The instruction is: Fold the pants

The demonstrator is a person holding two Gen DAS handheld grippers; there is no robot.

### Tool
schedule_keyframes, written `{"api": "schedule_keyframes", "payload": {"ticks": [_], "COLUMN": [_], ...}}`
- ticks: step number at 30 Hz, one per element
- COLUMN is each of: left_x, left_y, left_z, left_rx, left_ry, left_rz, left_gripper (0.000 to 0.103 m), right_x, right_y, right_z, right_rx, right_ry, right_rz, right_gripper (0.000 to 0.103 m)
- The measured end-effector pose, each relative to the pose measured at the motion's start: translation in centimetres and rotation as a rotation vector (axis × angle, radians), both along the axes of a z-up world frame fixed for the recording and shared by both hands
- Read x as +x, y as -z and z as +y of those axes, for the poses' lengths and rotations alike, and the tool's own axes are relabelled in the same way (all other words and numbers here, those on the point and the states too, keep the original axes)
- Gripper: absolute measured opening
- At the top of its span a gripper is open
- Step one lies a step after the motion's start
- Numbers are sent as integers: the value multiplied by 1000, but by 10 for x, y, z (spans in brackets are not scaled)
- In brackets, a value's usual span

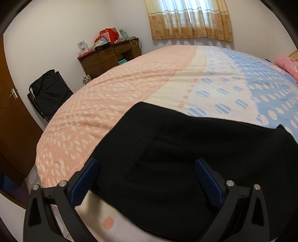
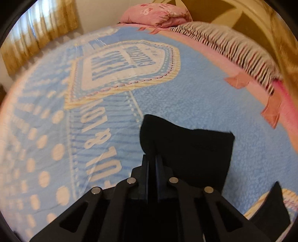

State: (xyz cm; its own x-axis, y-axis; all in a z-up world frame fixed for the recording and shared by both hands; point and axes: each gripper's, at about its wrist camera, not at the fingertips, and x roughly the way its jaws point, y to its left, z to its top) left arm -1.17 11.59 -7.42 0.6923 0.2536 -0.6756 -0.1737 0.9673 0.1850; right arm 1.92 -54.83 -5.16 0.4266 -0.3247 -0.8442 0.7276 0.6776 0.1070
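Note:
Black pants (image 1: 186, 149) lie on the patterned bed sheet (image 1: 111, 104), near the front edge of the bed. My left gripper (image 1: 147, 165) is open, its blue-padded fingers (image 1: 87, 178) spread wide just above the cloth, holding nothing. In the right wrist view, my right gripper (image 2: 152, 158) is shut on an edge of the black pants (image 2: 188, 149), which it lifts above the blue part of the sheet (image 2: 186, 100). Another bit of black cloth (image 2: 273, 206) shows at the lower right.
A pink pillow (image 2: 154, 14) and a striped cover (image 2: 232, 44) lie at the head of the bed. A wooden desk (image 1: 109, 55) with boxes, a black folding chair (image 1: 48, 93) and a door (image 1: 11, 115) stand left of the bed. Curtains (image 1: 190, 18) hang behind.

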Motion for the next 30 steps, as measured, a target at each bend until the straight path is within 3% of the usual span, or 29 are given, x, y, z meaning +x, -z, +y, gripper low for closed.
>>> {"api": "schedule_keyframes", "payload": {"ticks": [3,8,11,14,19,22,27,29,30], "left_x": [1,-1,-4,-6,-10,-18,-27,-30,-32], "left_y": [-2,-8,-13,-22,-43,-55,-69,-72,-73], "left_z": [2,4,1,-4,-29,-53,-85,-98,-108], "left_rx": [-12,-38,-59,-107,-141,-116,-135,-143,-145], "left_ry": [3,20,39,69,160,231,330,377,409], "left_rz": [16,37,40,34,12,-16,-28,-23,-18], "left_gripper": [103,103,103,103,103,103,103,103,103], "right_x": [-49,-144,-202,-239,-269,-272,-287,-307,-316], "right_y": [-24,-52,-49,-28,8,4,4,2,-2], "right_z": [0,10,8,1,-3,3,-3,-15,-18], "right_rx": [45,64,75,120,197,171,243,285,258], "right_ry": [-24,-29,15,55,87,64,64,141,190], "right_rz": [-147,-312,-377,-403,-464,-460,-492,-550,-558], "right_gripper": [5,5,5,5,5,6,10,11,11]}}
